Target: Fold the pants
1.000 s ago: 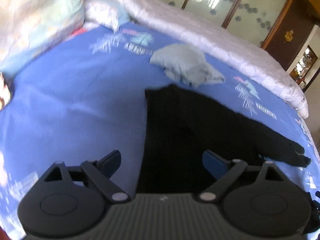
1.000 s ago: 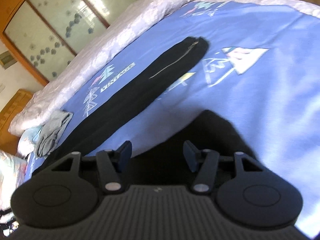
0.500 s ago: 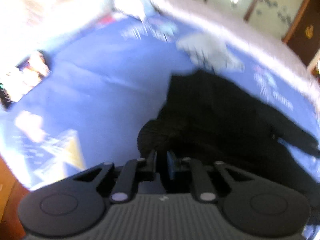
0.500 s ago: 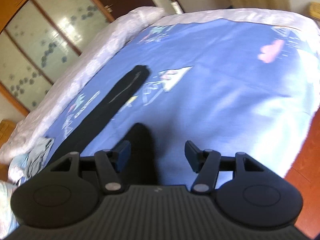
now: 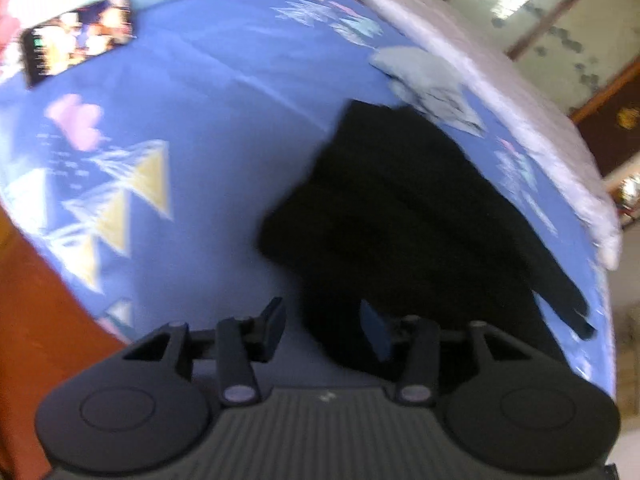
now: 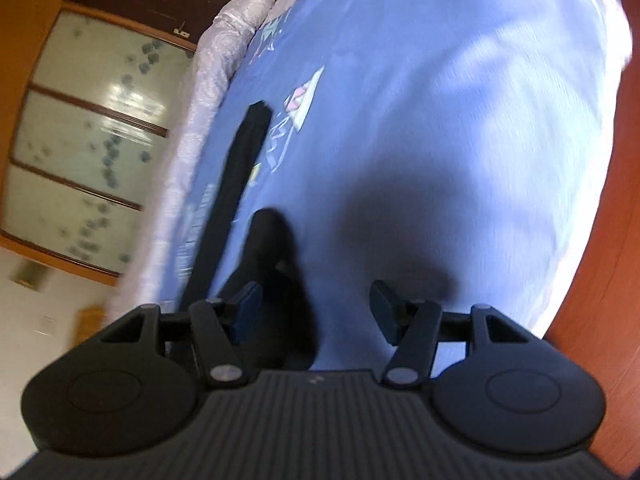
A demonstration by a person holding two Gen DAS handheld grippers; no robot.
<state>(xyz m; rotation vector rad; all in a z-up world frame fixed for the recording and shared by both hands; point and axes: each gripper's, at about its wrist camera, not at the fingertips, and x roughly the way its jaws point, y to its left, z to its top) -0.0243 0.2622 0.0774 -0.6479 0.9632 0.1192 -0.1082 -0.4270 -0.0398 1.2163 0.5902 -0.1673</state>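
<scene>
Black pants (image 5: pixel 404 216) spread on blue bed (image 5: pixel 224 128), both grippers above them.

Left gripper (image 5: pixel 323 322): fingers opening, pants edge seen between them, unpressed. Right gripper (image 6: pixel 316 312): fingers apart, nothing clamped; one leg is stretched toward the bed's quilted edge (image 6: pixel 208 92). Grey cloth (image 5: pixel 428 80) lies just beyond the pants.

One pair of black pants (image 5: pixel 404 216) mid-frame, one crumpled grey garment (image 5: pixel 428 80) upper right, one phone (image 5: pixel 76 38) upper left, one blue printed bed sheet (image 5: pixel 224 92), one white quilt (image 5: pixel 500 92) along the right edge, two grippers.
</scene>
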